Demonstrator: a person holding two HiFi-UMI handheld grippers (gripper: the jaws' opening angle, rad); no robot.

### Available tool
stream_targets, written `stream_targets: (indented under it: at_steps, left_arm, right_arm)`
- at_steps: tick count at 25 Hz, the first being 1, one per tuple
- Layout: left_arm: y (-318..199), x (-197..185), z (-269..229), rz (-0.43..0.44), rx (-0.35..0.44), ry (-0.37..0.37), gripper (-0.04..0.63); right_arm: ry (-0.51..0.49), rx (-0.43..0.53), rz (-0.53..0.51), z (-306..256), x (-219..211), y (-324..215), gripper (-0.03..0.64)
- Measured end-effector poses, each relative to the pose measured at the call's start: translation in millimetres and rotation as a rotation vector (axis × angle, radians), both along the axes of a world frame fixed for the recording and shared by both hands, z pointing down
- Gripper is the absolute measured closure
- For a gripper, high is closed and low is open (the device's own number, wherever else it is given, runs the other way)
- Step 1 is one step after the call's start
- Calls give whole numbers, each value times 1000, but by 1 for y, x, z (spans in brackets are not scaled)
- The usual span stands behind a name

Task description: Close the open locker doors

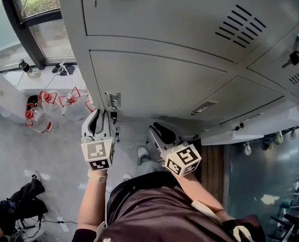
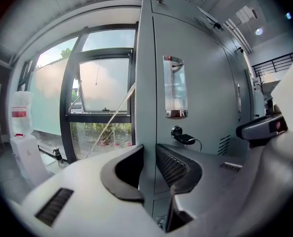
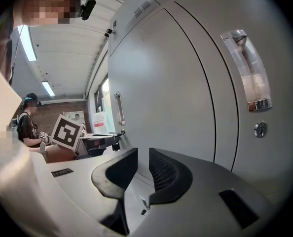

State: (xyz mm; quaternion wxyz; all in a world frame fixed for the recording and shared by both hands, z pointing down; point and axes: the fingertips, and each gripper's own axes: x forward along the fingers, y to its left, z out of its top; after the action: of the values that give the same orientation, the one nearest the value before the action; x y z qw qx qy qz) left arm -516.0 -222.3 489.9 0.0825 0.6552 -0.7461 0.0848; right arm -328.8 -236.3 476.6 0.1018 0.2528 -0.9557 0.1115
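Note:
Grey lockers fill the head view from above. My left gripper is at their left corner, beside a lock with a key. In the left gripper view a narrow grey door edge runs straight down between the two jaws and fills their gap; the left gripper looks shut on it. That door carries a label holder and a key. My right gripper hangs lower right, close to a door face. The right gripper has its jaws slightly apart with nothing between them.
Another lower door juts out at the right with a key in it. Water bottles and a window lie to the left. A dispenser stands by the window. Seated people are behind.

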Motion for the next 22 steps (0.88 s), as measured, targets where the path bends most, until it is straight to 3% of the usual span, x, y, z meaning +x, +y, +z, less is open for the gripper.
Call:
stream_targets:
  at_steps: [14,22]
  left_arm:
    - [23,19,1,56,-20,21,506]
    - [51,57,22,183,-31,46,554]
  right_arm:
    - [-6,-12,43,4,16,27,522]
    - [-15,-30,95,11,39,62,525]
